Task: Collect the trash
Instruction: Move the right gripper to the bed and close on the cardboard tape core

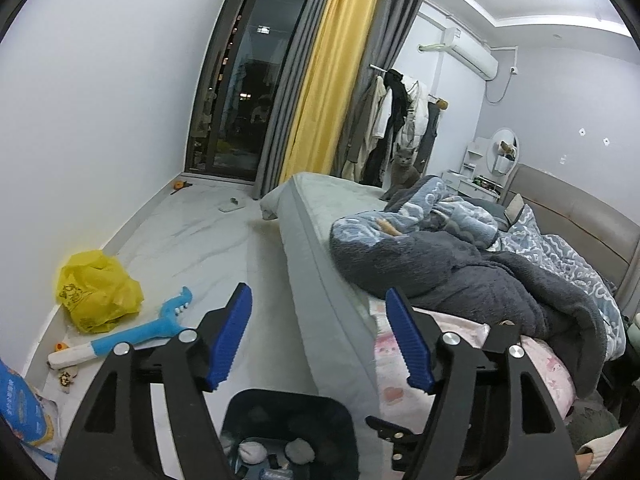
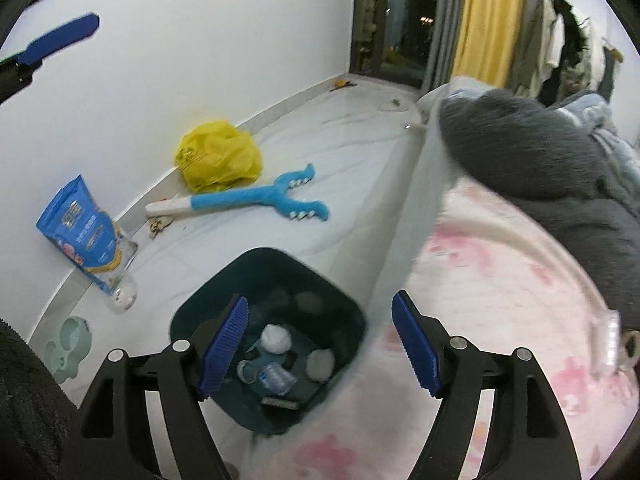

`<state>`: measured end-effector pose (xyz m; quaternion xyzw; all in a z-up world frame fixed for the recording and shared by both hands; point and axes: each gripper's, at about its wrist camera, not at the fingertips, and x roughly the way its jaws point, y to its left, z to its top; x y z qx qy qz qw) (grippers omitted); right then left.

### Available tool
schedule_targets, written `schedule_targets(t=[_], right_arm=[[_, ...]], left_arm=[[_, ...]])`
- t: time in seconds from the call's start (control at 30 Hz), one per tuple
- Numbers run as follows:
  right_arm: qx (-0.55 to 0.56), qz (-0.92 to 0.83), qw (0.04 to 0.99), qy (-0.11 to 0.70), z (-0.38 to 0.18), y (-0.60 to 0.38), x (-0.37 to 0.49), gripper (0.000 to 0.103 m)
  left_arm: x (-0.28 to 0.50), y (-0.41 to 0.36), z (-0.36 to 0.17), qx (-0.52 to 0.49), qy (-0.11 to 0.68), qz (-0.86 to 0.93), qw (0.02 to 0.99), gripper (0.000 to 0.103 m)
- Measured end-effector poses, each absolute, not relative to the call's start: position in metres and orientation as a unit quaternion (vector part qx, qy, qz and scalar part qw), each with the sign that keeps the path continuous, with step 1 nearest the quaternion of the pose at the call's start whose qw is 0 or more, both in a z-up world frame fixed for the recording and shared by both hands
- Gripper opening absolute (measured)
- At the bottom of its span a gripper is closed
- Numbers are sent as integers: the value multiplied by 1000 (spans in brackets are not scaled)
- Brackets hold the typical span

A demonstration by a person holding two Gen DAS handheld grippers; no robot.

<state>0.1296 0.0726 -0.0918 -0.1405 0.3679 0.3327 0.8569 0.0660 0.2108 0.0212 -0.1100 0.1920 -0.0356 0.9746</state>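
A dark bin stands on the floor beside the bed. It holds crumpled tissue balls, a crushed plastic bottle and other scraps. The bin also shows low in the left wrist view. My right gripper is open and empty, above the bin's edge by the bed. My left gripper is open and empty, above the bin and bed side. A crumpled yellow plastic bag lies by the wall; it also shows in the left wrist view.
A blue toy grabber, a blue pouch, a clear bottle and a green pet bowl lie along the wall. The bed carries a pink sheet, grey and blue blankets. A grey cat sits on it.
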Motion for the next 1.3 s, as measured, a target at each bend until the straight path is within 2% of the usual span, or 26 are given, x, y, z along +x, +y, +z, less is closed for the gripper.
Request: schedule_targets(t=[0.4,0.7,1.3], right_arm=[[-147,277,886,341,-82,2,146,77],[-122,245,898,344,-82,-60,163,79],[-79,216,909,348,-83,-142,182,79]], left_arm=[[100,153,11,-98,207,-77,970,87],[121,103,6,-86,218,-105,966,91],[150,28,-10,-57,245,-140,958,92]])
